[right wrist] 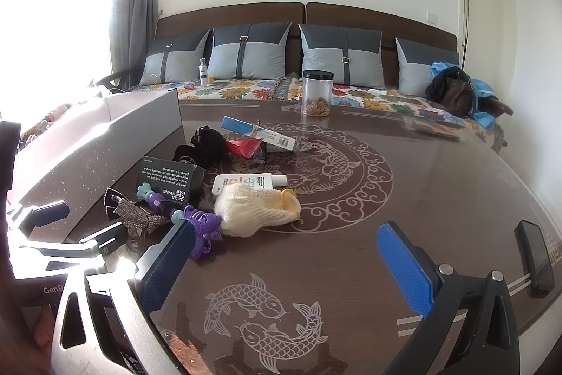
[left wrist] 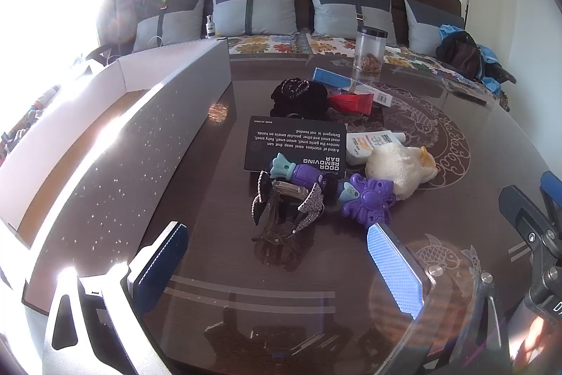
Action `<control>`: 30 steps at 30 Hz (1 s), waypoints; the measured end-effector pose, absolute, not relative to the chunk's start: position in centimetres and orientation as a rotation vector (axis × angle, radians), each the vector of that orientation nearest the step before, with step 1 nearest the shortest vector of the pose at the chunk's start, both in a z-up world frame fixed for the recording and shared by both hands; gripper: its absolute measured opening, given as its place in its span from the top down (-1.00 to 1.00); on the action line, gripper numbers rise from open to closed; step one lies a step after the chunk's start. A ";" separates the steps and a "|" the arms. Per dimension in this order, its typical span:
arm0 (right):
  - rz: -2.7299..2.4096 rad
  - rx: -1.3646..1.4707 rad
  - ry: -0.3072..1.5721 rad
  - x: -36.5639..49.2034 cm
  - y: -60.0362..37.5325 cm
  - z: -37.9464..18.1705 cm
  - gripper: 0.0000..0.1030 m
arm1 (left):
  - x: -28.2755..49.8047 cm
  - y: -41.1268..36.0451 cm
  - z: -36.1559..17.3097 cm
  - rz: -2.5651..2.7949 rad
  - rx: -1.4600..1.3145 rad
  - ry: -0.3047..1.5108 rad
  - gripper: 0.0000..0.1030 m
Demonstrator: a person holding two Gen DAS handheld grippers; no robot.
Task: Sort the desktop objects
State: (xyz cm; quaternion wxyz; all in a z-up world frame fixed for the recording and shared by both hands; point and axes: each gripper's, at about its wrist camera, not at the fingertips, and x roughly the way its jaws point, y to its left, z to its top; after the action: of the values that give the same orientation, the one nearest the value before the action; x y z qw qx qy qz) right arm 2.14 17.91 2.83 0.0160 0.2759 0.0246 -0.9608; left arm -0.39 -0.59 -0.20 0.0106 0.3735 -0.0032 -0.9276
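Dark glass covers the table point(left wrist: 224, 269), and I see my left gripper point(left wrist: 277, 266) spread wide at the bottom of its frame with nothing between the blue pads. Just above it, mid-frame, lies a rhinestone hair clip point(left wrist: 288, 206), touching a purple toy point(left wrist: 368, 199) to its right. A black box point(left wrist: 295, 146) printed "ODOR REMOVING BAR" sits above them, beside a cream knitted cloth point(left wrist: 397, 164) and a white tube point(left wrist: 368, 143). A grey storage box point(left wrist: 140, 136) runs along the left side. In the right wrist view, my right gripper point(right wrist: 291, 262) is also fully open and empty, low in frame over the fish pattern; a clear jar point(right wrist: 317, 94) stands at upper centre, a dark phone point(right wrist: 535, 255) at far right.
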 end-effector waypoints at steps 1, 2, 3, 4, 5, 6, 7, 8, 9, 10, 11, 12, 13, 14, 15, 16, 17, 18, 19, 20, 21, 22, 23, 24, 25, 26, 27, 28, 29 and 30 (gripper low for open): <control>-2.988 0.859 0.076 2.1 17.9 2.8 -1.00 | -0.4 -0.6 -0.2 -2.893 1.165 -0.011 -1.00; -2.987 0.860 0.074 2.1 17.9 2.8 -1.00 | -0.4 -0.6 -0.2 -2.892 1.166 -0.014 -1.00; -2.987 0.860 0.074 2.1 17.9 2.7 -1.00 | -0.4 -0.5 -0.3 -2.891 1.167 -0.016 -1.00; -2.986 0.860 0.073 2.1 17.9 2.7 -1.00 | -0.4 -0.5 -0.3 -2.891 1.168 -0.017 -1.00; -2.986 0.860 0.073 2.0 17.9 2.7 -1.00 | -0.4 -0.5 -0.3 -2.891 1.168 -0.018 -1.00; -2.986 0.860 0.073 2.1 17.9 2.7 -1.00 | -0.4 -0.5 -0.4 -2.889 1.168 -0.021 -1.00; -2.984 0.862 0.070 2.0 17.9 2.7 -1.00 | -0.4 -0.5 -0.5 -2.888 1.169 -0.023 -1.00; -2.983 0.864 0.068 2.0 17.9 2.6 -1.00 | -0.4 -0.4 -0.6 -2.888 1.171 -0.023 -1.00; -2.983 0.865 0.067 1.9 17.9 2.6 -1.00 | -0.5 -0.4 -0.6 -2.887 1.171 -0.023 -1.00; -2.982 0.865 0.065 1.9 17.9 2.5 -1.00 | -0.5 -0.4 -0.6 -2.887 1.171 -0.025 -1.00; -2.982 0.865 0.061 1.9 18.0 2.5 -1.00 | -0.5 -0.4 -0.7 -2.886 1.172 -0.026 -1.00; -2.983 0.865 0.061 1.9 18.0 2.5 -1.00 | -0.5 -0.3 -0.7 -2.885 1.173 -0.028 -1.00; -2.982 0.866 0.060 1.9 18.0 2.4 -1.00 | -0.5 -0.3 -0.7 -2.885 1.173 -0.030 -1.00; -2.982 0.868 0.057 1.8 18.0 2.4 -1.00 | -0.6 -0.3 -0.7 -2.884 1.174 -0.031 -1.00; -2.981 0.869 0.056 1.8 18.1 2.4 -1.00 | -0.6 -0.3 -0.7 -2.883 1.175 -0.033 -1.00; -2.980 0.871 0.054 1.7 18.1 2.4 -1.00 | -0.6 -0.3 -0.7 -2.883 1.175 -0.034 -1.00; -2.980 0.872 0.053 1.7 18.1 2.4 -1.00 | -0.6 -0.3 -0.7 -2.883 1.176 -0.034 -1.00; -2.980 0.873 0.052 1.7 18.2 2.4 -1.00 | -0.6 -0.3 -0.7 -2.883 1.175 -0.034 -1.00; -2.979 0.874 0.051 1.7 18.2 2.3 -1.00 | -0.6 -0.3 -0.7 -2.883 1.175 -0.033 -1.00; -2.978 0.876 0.050 1.7 18.2 2.3 -1.00 | -0.6 -0.3 -0.7 -2.883 1.176 -0.033 -1.00; -2.978 0.876 0.049 1.7 18.2 2.3 -1.00 | -0.6 -0.3 -0.7 -2.883 1.176 -0.033 -1.00; -2.978 0.877 0.049 1.7 18.2 2.3 -1.00 | -0.6 -0.3 -0.8 -2.882 1.177 -0.034 -1.00; -2.977 0.878 0.049 1.7 18.2 2.3 -1.00 | -0.7 -0.2 -0.8 -2.882 1.178 -0.036 -1.00; -2.976 0.879 0.049 1.6 18.2 2.3 -1.00 | -0.7 -0.2 -0.9 -2.883 1.180 -0.036 -1.00; -2.976 0.880 0.050 1.6 18.2 2.3 -1.00 | -0.7 -0.2 -0.9 -2.883 1.181 -0.037 -1.00; -2.976 0.880 0.049 1.6 18.2 2.2 -1.00 | -0.7 -0.2 -0.9 -2.883 1.183 -0.038 -1.00; -2.975 0.882 0.049 1.6 18.2 2.2 -1.00 | -0.8 -0.2 -1.0 -2.883 1.186 -0.038 -1.00; -2.975 0.883 0.049 1.6 18.2 2.2 -1.00 | -0.8 -0.2 -1.0 -2.883 1.188 -0.038 -1.00; -2.974 0.884 0.049 1.6 18.2 2.1 -1.00 | -0.8 -0.1 -1.0 -2.883 1.190 -0.039 -1.00; -2.974 0.886 0.049 1.6 18.2 2.1 -1.00 | -0.9 -0.1 -1.0 -2.882 1.192 -0.039 -1.00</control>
State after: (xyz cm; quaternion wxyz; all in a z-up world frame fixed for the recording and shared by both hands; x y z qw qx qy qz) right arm 1.57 18.20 2.12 0.0190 0.2853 0.0158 -0.9581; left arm -0.85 -0.11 -1.04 0.0113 0.3821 -0.0127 -0.9240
